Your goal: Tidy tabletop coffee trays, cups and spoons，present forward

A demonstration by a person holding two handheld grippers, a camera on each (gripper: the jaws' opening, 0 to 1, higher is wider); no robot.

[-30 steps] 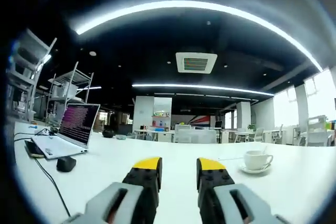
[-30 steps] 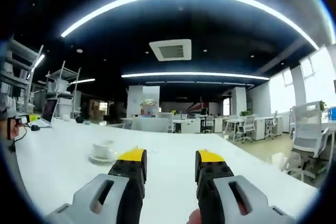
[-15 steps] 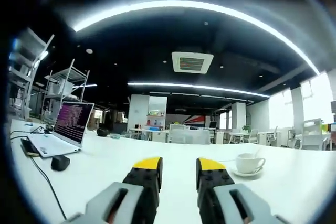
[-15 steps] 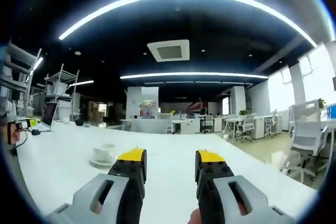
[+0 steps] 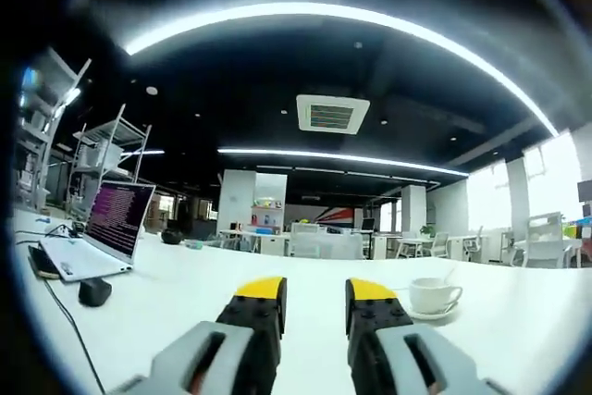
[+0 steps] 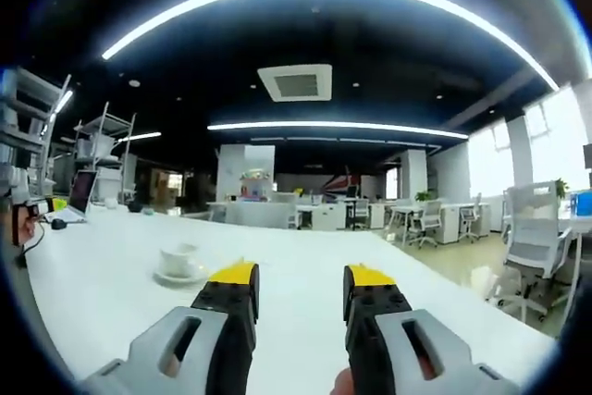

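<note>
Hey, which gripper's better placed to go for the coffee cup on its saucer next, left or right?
Probably the left. In the left gripper view the cup on its saucer sits just beyond and right of the open left gripper. In the right gripper view it looks farther off, left of the open right gripper.

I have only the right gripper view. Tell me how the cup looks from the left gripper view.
Observer: The cup stands on its saucer, handle turned to that view's right.
Operator: Report the left gripper.
Observer: The left gripper has its jaws apart, with nothing between them.
Operator: Now describe the laptop.
Observer: The laptop is open, its screen lit with lines of text.
</note>
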